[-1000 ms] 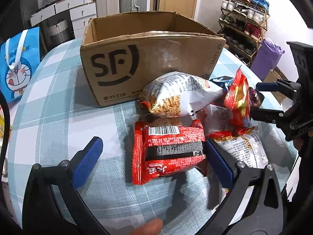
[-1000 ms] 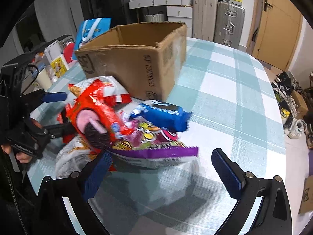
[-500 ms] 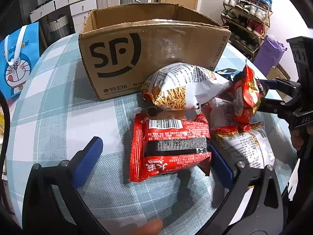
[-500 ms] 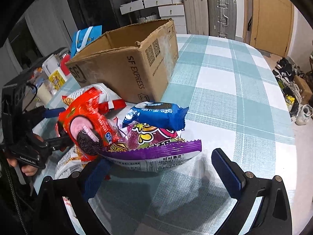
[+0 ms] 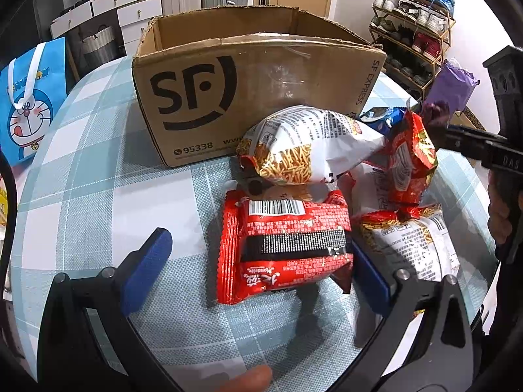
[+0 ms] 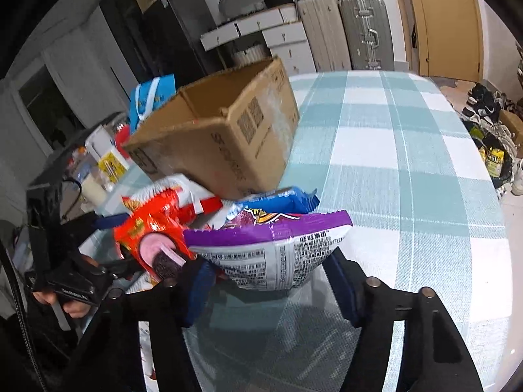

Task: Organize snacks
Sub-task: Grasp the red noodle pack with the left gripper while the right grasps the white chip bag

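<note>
Right tool clamped on the purple snack bag, raised off the counter; cardboard box at 11 o'clock, blue packet between. Left tool spread wide, fingers flanking the red cookie pack; noodle-snack bag at 12 o'clock blocks the box.

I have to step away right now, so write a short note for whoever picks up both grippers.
Right gripper: shut on the purple snack bag, lifted off the table.
Left gripper: open around the red biscuit pack, not yet gripping.
Other snacks are piled in front of the cardboard box: white noodle-snack bag, blue pack, red-orange pack.
Done: no snack visibly in the box.
Left: put the purple bag in, then the rest.
</note>
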`<control>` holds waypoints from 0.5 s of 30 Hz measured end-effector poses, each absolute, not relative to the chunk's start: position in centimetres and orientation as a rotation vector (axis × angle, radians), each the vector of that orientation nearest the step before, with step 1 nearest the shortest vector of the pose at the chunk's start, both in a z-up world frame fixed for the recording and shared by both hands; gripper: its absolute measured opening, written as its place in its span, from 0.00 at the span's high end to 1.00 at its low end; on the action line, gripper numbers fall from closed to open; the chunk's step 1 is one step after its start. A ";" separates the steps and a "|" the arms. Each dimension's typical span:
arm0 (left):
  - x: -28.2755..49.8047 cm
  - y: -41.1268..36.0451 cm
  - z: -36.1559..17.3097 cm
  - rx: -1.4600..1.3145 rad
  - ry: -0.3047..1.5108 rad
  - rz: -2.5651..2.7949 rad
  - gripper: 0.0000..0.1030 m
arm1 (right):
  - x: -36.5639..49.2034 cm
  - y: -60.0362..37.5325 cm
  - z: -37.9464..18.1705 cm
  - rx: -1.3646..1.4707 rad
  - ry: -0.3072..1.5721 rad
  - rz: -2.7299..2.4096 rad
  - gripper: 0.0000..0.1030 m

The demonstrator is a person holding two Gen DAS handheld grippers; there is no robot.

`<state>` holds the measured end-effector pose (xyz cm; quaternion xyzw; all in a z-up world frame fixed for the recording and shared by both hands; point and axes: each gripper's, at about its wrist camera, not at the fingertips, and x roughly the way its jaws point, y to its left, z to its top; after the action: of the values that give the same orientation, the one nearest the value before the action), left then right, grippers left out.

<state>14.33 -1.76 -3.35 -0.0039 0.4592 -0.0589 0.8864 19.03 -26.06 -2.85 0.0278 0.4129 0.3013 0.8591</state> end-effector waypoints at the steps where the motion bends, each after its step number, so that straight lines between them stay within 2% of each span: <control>1: 14.3 -1.8 -3.3 -0.008 0.955 -0.123 0.00 | 18.9 -26.2 -2.6 0.063 0.850 0.632 0.47; 8: 13.9 -1.9 -3.3 -0.007 0.958 -0.125 0.00 | 18.7 -27.0 -1.6 0.085 0.810 0.638 0.51; 10: 13.9 -1.9 -3.3 -0.005 0.960 -0.124 0.00 | 18.5 -27.0 -1.3 0.091 0.798 0.643 0.57; 12: 13.8 -1.9 -3.3 -0.004 0.961 -0.128 0.01 | 18.4 -27.1 -1.1 0.091 0.791 0.641 0.58; 15: 13.8 -2.0 -3.4 -0.003 0.969 -0.141 0.05 | 18.5 -26.9 -1.2 0.069 0.786 0.636 0.59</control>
<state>13.80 -2.01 -3.37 -0.0014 0.4655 -0.0679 0.8824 18.47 -26.90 -1.22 0.0329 0.3764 0.3044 0.8744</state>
